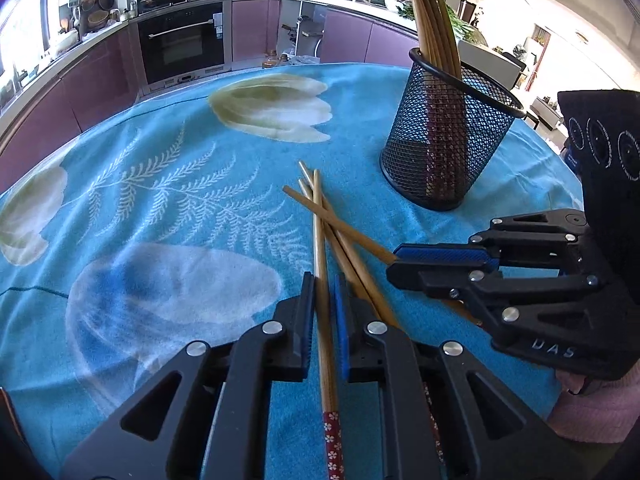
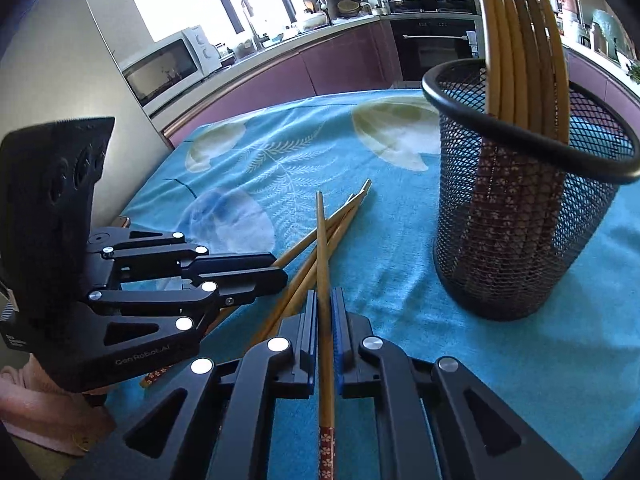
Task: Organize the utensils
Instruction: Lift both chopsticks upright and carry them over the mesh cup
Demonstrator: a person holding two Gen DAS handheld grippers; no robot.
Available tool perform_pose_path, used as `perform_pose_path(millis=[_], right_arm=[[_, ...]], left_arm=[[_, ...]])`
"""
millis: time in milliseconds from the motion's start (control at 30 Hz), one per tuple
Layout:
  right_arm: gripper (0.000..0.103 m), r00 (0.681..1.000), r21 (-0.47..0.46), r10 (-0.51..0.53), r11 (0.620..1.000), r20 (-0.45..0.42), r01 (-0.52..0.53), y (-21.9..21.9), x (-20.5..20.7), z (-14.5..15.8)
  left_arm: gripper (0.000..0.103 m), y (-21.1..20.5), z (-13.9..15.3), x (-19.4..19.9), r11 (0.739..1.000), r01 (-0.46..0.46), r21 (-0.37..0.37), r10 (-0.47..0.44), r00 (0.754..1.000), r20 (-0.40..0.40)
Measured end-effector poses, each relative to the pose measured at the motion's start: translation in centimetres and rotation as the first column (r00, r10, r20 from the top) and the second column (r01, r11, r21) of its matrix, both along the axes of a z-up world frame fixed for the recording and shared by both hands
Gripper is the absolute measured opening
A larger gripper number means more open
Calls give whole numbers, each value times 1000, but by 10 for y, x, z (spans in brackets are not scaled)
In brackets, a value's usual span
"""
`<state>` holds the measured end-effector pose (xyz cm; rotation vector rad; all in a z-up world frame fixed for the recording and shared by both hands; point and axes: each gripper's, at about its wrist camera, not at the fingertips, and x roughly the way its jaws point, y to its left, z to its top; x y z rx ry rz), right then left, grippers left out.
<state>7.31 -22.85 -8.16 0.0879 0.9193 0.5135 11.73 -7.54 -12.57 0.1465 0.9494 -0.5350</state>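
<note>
My left gripper (image 1: pixel 323 292) had closed narrowly around one chopstick (image 1: pixel 320 240), and my right gripper (image 2: pixel 325 304) pinched another chopstick (image 2: pixel 322 248). Both lay crossed in the loose pile (image 1: pixel 344 232) on the blue tablecloth (image 1: pixel 160 200). Beyond stood the mesh holder (image 1: pixel 448 136), bundled chopsticks (image 1: pixel 430 12) upright inside.

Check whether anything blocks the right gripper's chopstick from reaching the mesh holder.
Nothing visible does. Only bare tablecloth lies between the right gripper, its chopstick and the mesh holder; the standing chopsticks leave part of its mouth open.
</note>
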Motion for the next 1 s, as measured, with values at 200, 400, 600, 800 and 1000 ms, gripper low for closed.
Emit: perform_pose_path(millis=[200,400,600,800,1000], right_arm=[[8,1000,-2,3,1000,4,-3,-2,-2,0],[6,999,21,-7,1000,41,6,-11,-8,14],[6,995,50,-19,999,102,14,-22,-17,39],[6,986,86,-52,996,160,38,-39,-25,62],[6,974,113,-82,992,210,59,-55,-31,80]], left_arm=[[8,0,1,1,1000,-11,-9,11,1000,-2],[8,1,12,-5,999,5,-35,-5,1000,17],[8,4,34,-10,995,28,-91,-24,999,42],[8,9,61,-19,987,62,-151,-50,995,82],[8,15,90,-25,976,97,-196,-70,988,139]])
